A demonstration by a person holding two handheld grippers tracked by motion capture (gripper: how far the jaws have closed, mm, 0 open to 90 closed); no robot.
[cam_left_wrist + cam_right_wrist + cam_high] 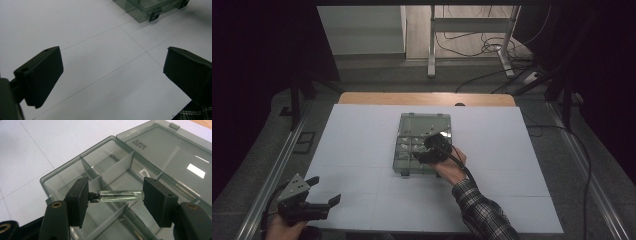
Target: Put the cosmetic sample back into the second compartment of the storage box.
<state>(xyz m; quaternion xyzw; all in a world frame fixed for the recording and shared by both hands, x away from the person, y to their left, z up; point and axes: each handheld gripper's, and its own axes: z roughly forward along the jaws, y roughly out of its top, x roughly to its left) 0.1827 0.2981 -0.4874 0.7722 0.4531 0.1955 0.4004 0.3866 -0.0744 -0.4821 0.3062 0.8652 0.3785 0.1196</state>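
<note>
- Smoky grey clear plastic forms the compartment box (pixel 412 131) that sits near the middle of the white table (pixel 362 135), its lid (pixel 424 121) folded open and lying flat on the far side.
- Your right gripper (pixel 115 195) is held over the box, and your right hand (pixel 452 167) reaches in from the near right with a plaid sleeve (pixel 482 215) behind it.
- Between its two black jaws sits a small clear glass vial (pixel 122 195) with a dark cap, held end to end: the cap presses one jaw, the rounded end touches the other.
- That vial hangs above the box's divided compartments, lying roughly level; which compartment lies under it cannot be told.
- Your left gripper (pixel 326 192) is low at the near left corner of the table, well apart from the box.
- Its jaws stand wide apart with nothing between them, bare white table showing beneath.
- From the left gripper view, a corner of the box (pixel 147 10) with its black latches shows at the top edge.
</note>
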